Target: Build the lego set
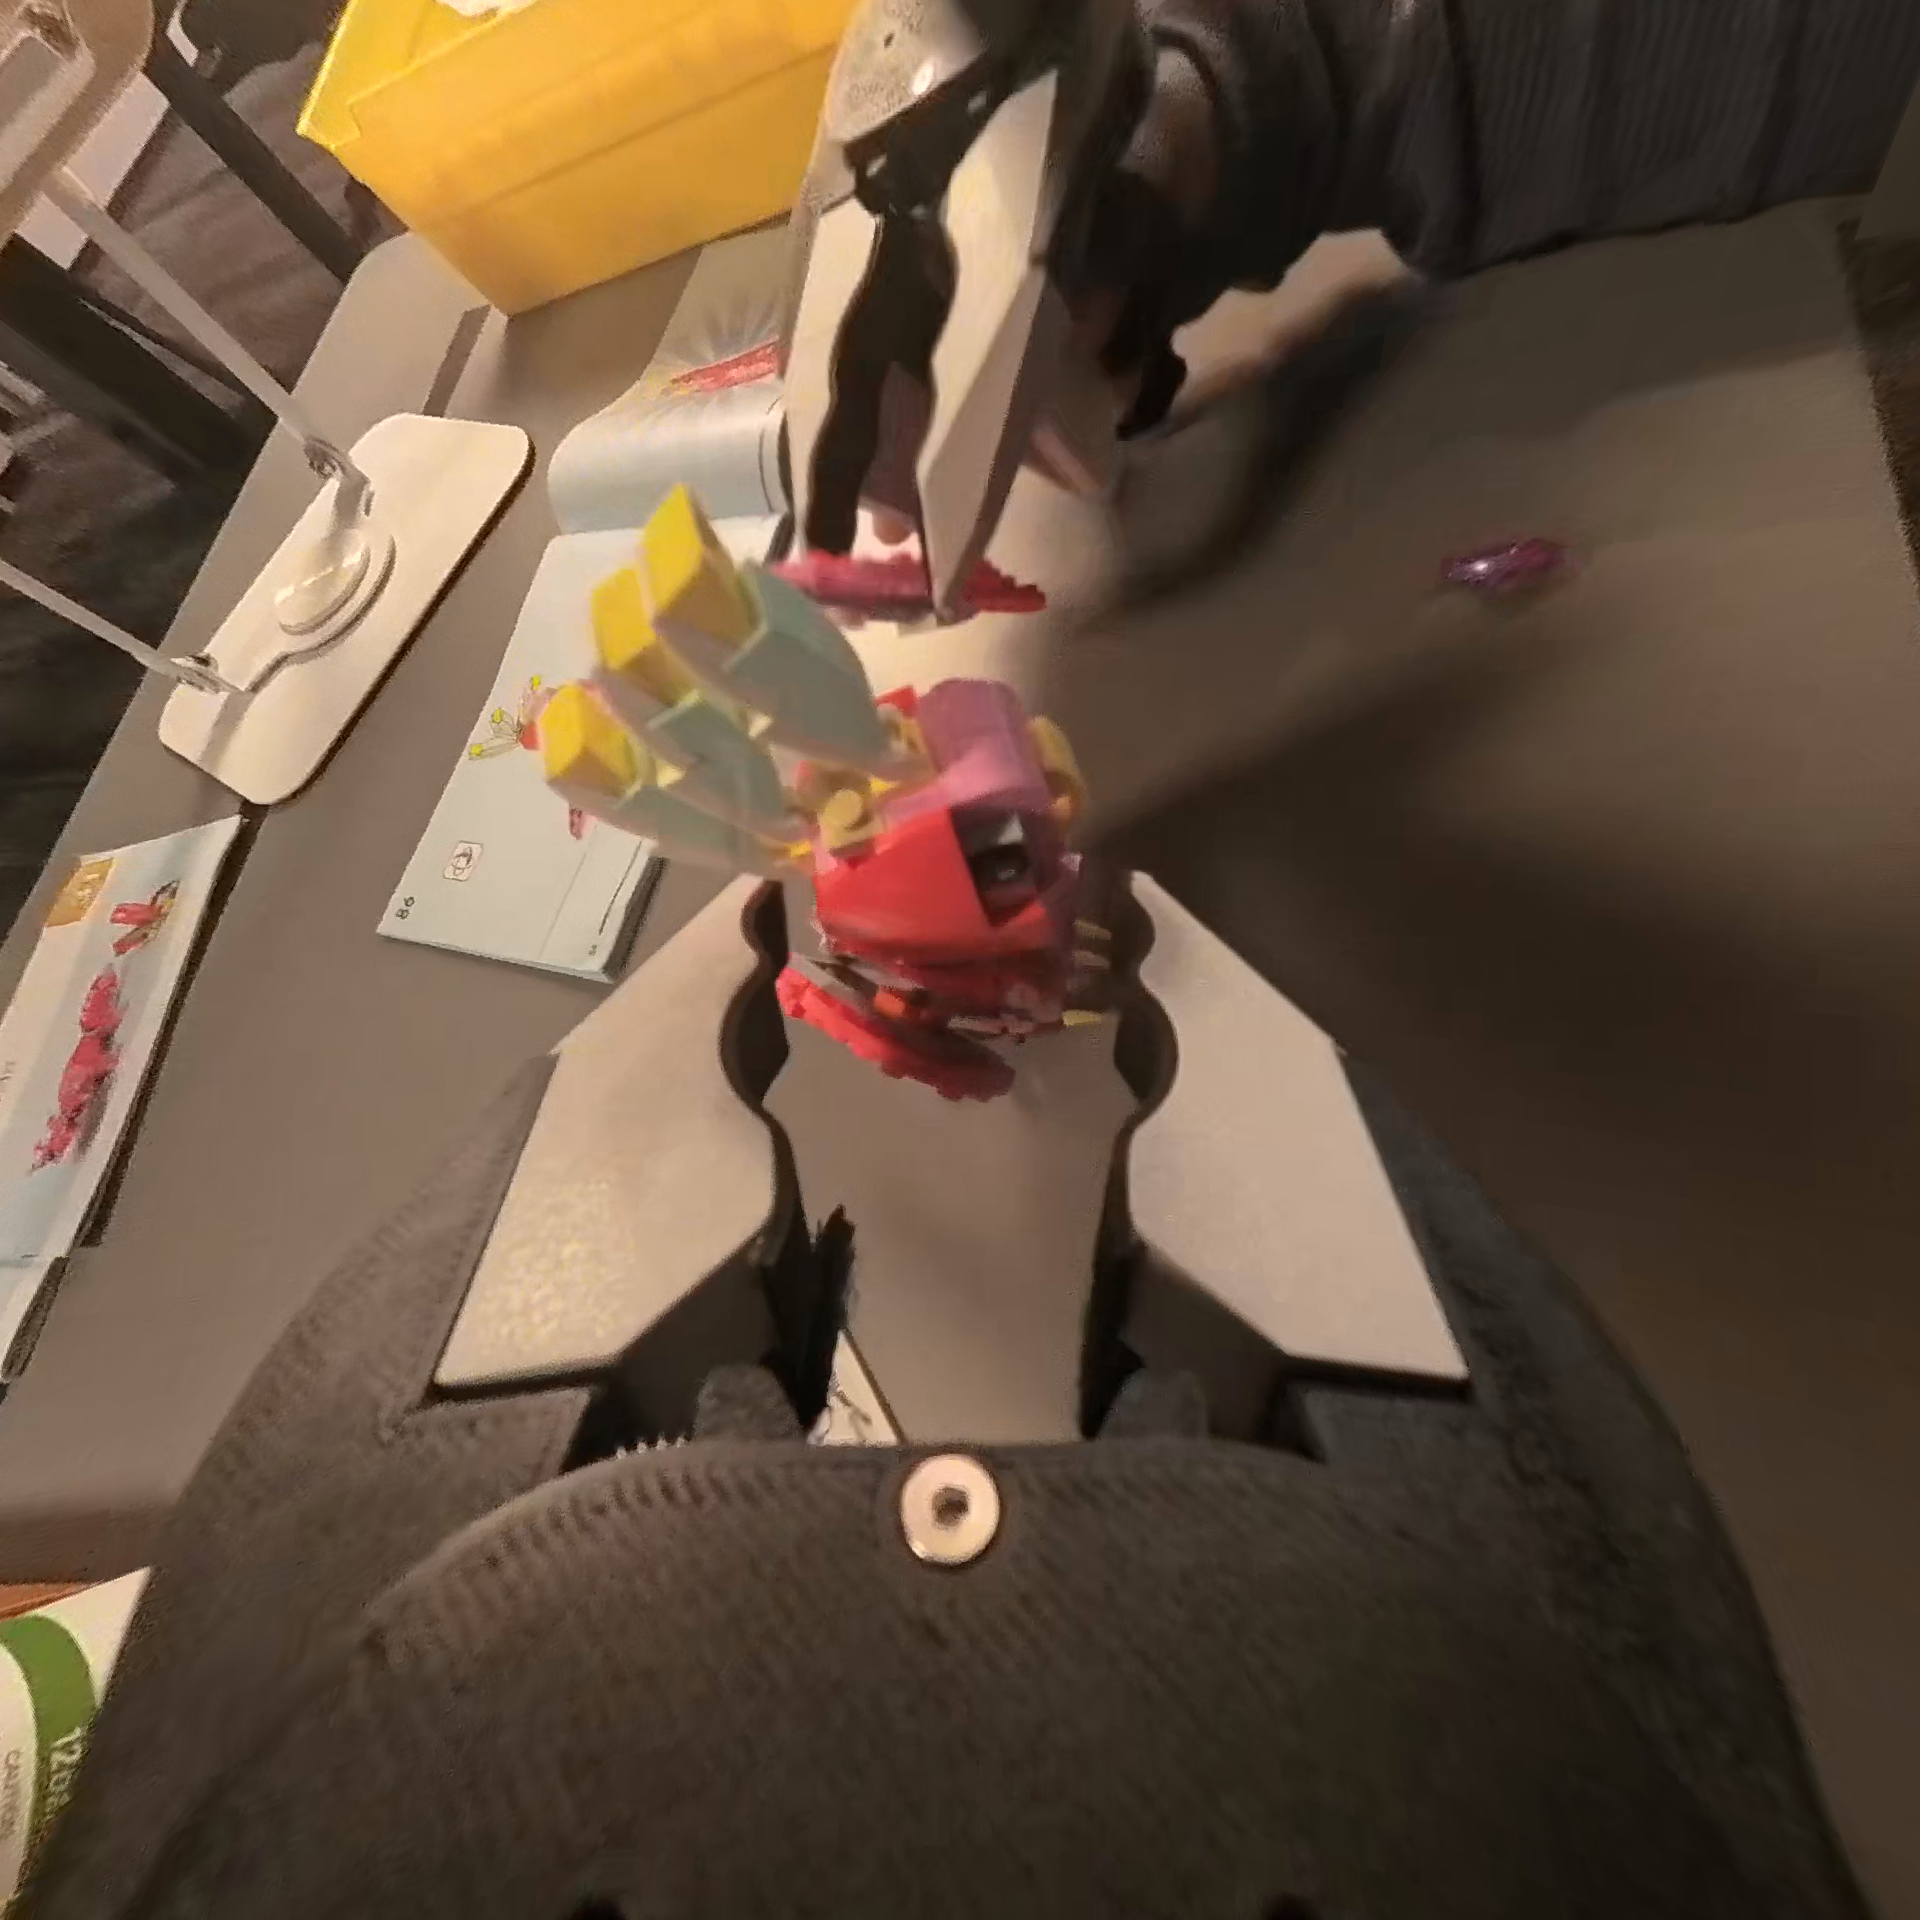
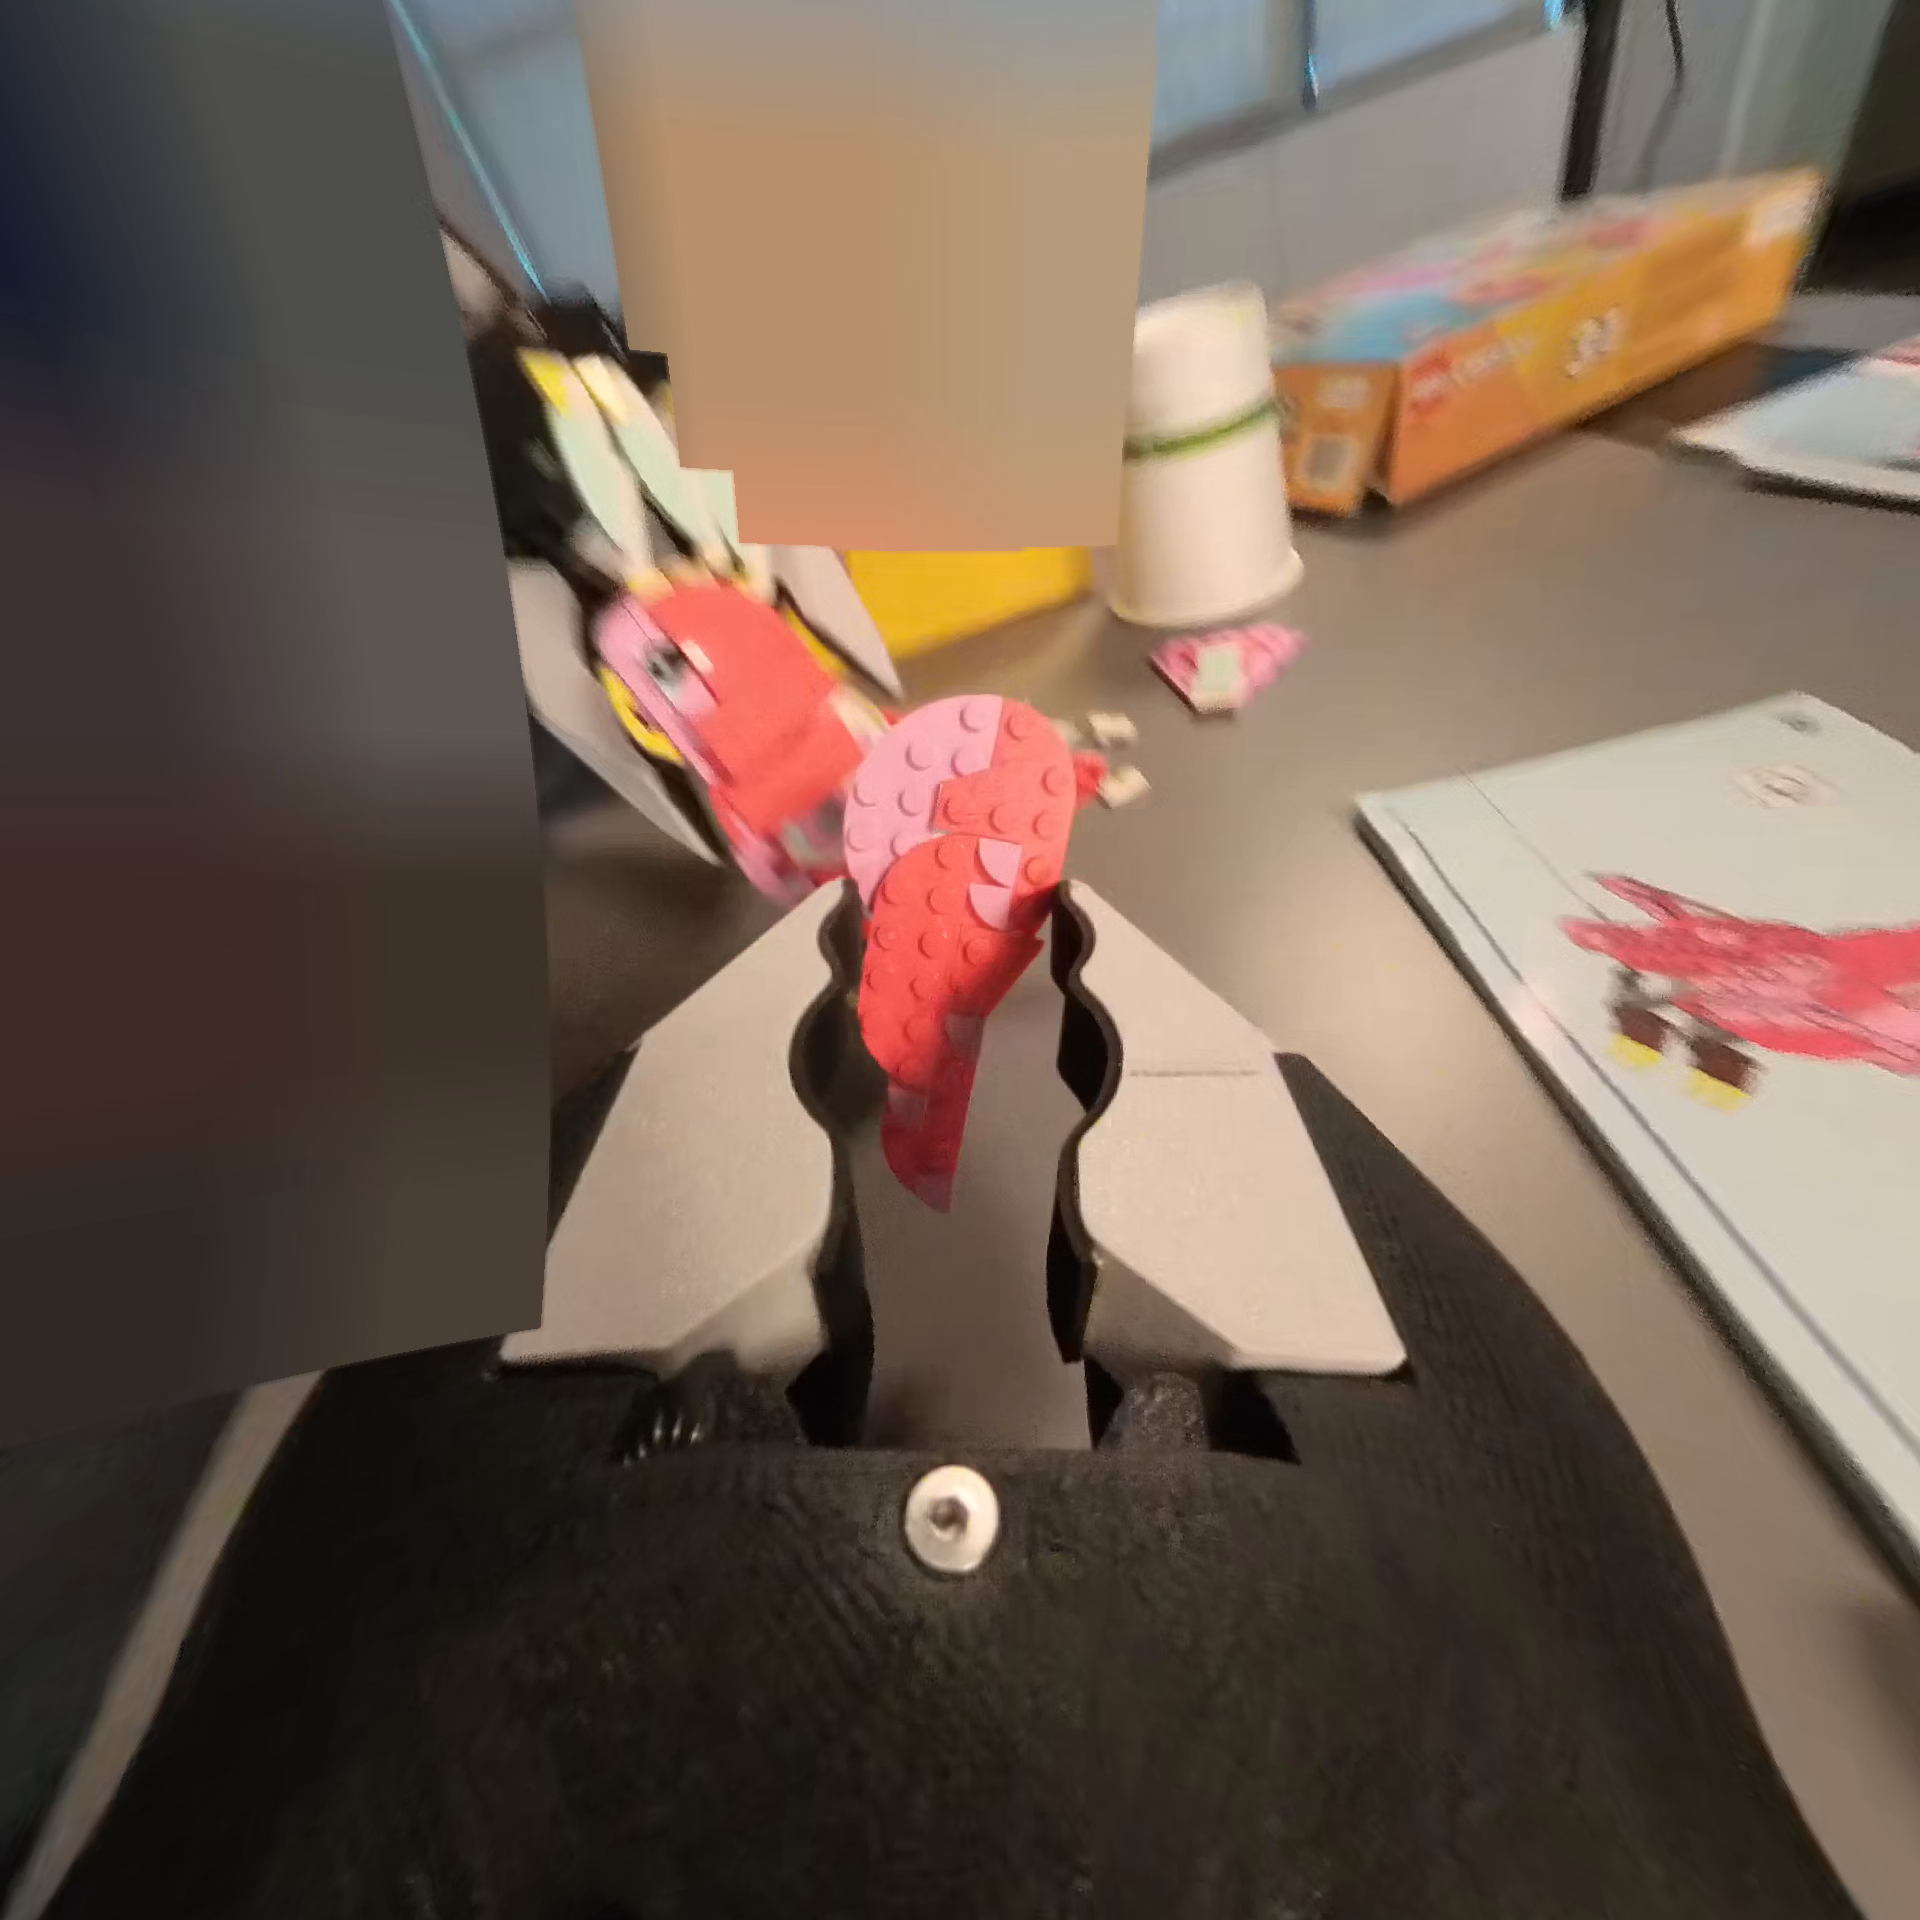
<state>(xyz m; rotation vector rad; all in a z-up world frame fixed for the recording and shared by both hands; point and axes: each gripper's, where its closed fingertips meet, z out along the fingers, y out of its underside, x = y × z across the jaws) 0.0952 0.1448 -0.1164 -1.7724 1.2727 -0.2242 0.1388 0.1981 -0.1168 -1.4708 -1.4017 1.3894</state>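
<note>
My left gripper (image 1: 945, 914) is shut on a red and pink brick-built model (image 1: 914, 883) with teal and yellow horns and holds it above the grey table (image 1: 1455, 935). The model also shows in the right wrist view (image 2: 748, 707), between the left gripper's fingers (image 2: 582, 748). My right gripper (image 2: 956, 904) is shut on a red and pink studded wing piece (image 2: 956, 935). In the left wrist view the right gripper (image 1: 904, 561) holds this wing (image 1: 894, 587) just beyond the model. A gloved hand is behind it. I cannot tell whether wing and model touch.
A yellow bin (image 1: 582, 135), a white stand base (image 1: 343, 603) and instruction booklets (image 1: 540, 790) lie to the left. A small purple piece (image 1: 1507, 566) lies at the right. An upturned paper cup (image 2: 1205, 468), an orange box (image 2: 1538, 343), loose pink pieces (image 2: 1226, 665) and a booklet (image 2: 1683, 987) are on the table. Across from one pair of fingers to the other is roughly 8 cm.
</note>
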